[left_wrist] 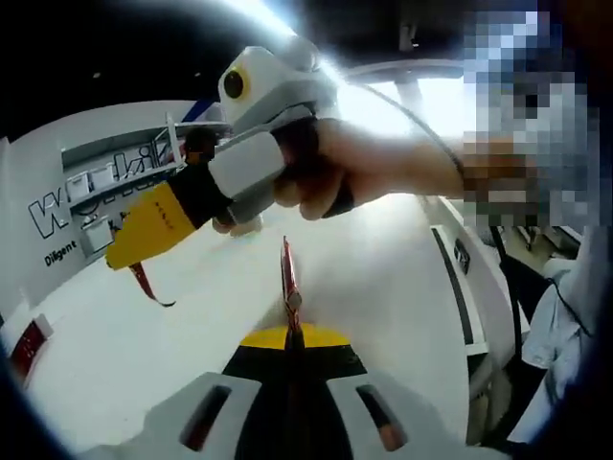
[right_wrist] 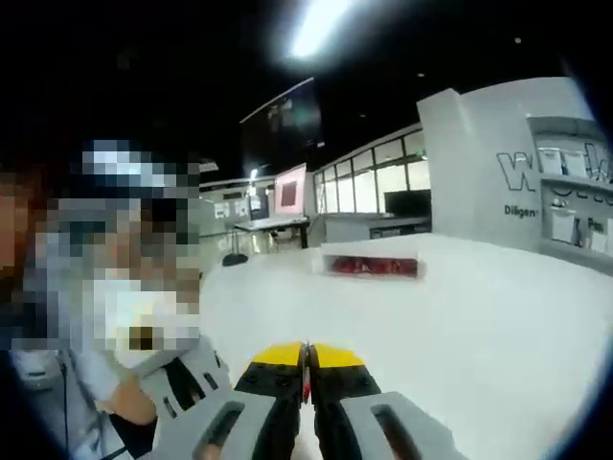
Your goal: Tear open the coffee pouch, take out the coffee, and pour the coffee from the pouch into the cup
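Left gripper (left_wrist: 290, 331) pinches pouch (left_wrist: 289, 283), edge-on, upright. Right gripper (left_wrist: 129, 247) well above-left, pinching torn red strip (left_wrist: 146, 285).

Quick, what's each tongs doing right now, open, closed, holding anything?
Left tongs: shut on the pouch.
Right tongs: shut on a torn red strip.

Both grippers' fingers (left_wrist: 287, 337) closed, raised.
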